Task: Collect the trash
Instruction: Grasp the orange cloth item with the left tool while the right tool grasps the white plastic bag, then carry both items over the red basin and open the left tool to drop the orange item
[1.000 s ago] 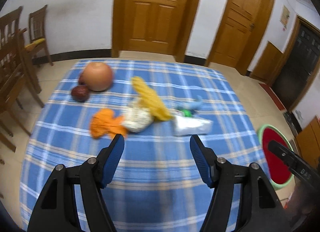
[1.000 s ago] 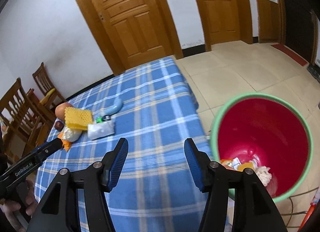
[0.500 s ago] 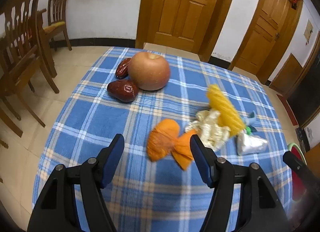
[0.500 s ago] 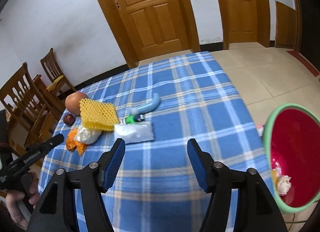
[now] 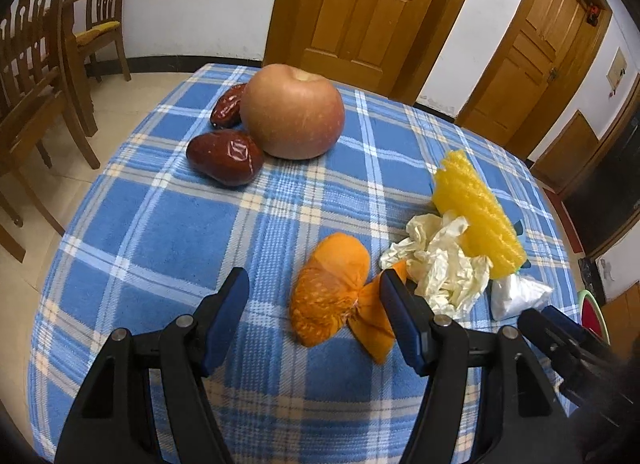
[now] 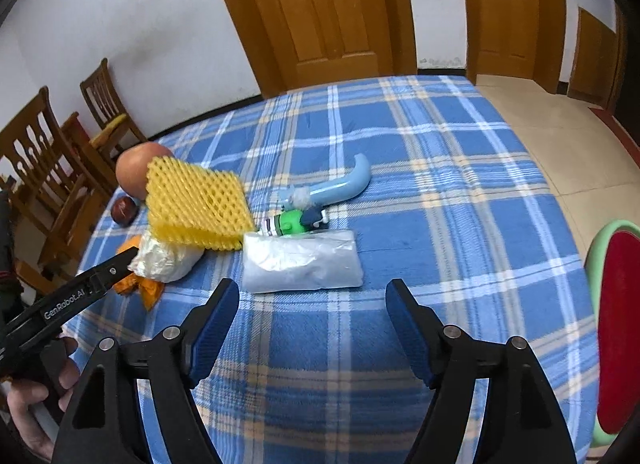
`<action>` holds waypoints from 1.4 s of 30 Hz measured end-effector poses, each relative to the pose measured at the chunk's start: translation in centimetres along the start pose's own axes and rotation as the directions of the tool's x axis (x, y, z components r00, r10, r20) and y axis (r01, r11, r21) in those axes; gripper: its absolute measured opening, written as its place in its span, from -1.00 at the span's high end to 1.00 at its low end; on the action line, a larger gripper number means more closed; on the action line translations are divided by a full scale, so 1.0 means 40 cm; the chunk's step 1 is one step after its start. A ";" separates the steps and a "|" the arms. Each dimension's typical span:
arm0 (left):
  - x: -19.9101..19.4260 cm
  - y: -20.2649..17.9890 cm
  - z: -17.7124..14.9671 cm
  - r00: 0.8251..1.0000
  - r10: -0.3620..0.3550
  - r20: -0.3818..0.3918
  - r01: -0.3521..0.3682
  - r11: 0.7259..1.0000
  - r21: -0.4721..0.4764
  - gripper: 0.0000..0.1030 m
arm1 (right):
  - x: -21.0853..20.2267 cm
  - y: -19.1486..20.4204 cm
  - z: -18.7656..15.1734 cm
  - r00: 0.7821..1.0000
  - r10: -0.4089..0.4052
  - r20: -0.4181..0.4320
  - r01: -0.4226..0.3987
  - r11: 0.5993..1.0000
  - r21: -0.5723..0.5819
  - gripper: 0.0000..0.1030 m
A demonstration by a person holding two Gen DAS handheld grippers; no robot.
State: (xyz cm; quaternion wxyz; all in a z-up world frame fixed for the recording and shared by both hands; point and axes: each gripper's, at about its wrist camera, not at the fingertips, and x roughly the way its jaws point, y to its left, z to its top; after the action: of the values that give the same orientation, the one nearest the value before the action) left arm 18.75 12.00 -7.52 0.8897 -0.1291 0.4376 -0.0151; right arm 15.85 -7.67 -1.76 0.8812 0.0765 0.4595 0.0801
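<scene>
Trash lies mid-table, both grippers approaching. Left wrist view: orange peel [image 5: 336,288] at lower centre sits just ahead of the left gripper [image 5: 314,318], released, empty; next, straddle and clench. Right wrist view: silver wrapper [image 6: 302,262] at centre, ahead of the right gripper [image 6: 312,328], its jaws just widened, nothing between; red bin [image 6: 618,328] at right edge.

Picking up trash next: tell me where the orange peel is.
The orange peel lies on the tablecloth just ahead of the left gripper, beside the crumpled tissue, in the left wrist view.
</scene>
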 end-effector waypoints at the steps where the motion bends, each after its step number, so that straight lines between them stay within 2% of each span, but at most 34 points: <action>1: 0.002 -0.001 0.000 1.000 -0.003 -0.001 0.003 1.000 0.004 -0.16 | 0.008 0.004 0.002 1.000 -0.002 -0.002 0.002 1.000 -0.005 -0.49; 2: 0.002 -0.006 -0.002 1.000 -0.005 0.003 0.005 1.000 0.013 -0.10 | 0.016 0.008 0.004 1.000 -0.006 -0.004 0.006 1.000 -0.010 -0.49; 4: 0.002 -0.012 -0.006 1.000 -0.031 0.002 0.031 0.999 0.020 0.21 | 0.030 0.013 0.007 1.000 -0.009 -0.009 0.009 1.000 -0.015 -0.49; 8: -0.004 -0.021 -0.012 0.999 -0.032 0.016 0.032 0.999 0.029 0.37 | 0.044 0.026 0.018 1.000 -0.019 0.000 0.019 0.999 -0.030 -0.53; 12: -0.030 -0.014 -0.017 0.998 -0.047 0.029 0.047 0.999 0.012 0.62 | 0.056 0.042 0.017 1.000 -0.026 0.016 0.026 0.999 -0.046 -0.53; 19: -0.082 -0.004 -0.042 0.996 -0.083 0.041 0.084 0.996 -0.013 0.67 | 0.057 0.056 0.004 0.998 -0.038 0.041 0.042 0.995 -0.088 -0.41; 27: -0.158 -0.011 -0.068 0.992 -0.098 0.075 0.101 0.995 -0.027 0.67 | 0.033 0.045 -0.015 0.999 0.031 0.039 -0.029 0.997 -0.067 -0.40; 36: -0.201 -0.039 -0.099 0.990 -0.120 0.072 0.121 0.992 -0.020 0.67 | -0.065 0.026 -0.056 0.995 0.071 0.070 -0.067 0.996 -0.055 -0.40; 42: -0.237 -0.089 -0.125 0.985 -0.157 0.075 0.156 0.987 0.019 0.67 | -0.146 -0.008 -0.091 0.991 0.092 0.093 -0.089 0.996 -0.029 -0.40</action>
State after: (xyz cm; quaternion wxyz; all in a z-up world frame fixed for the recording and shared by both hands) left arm 9.30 8.79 -2.22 0.9026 -0.1579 0.3918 -0.0831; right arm 9.58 -9.01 0.78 0.8982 0.0901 0.4125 0.1219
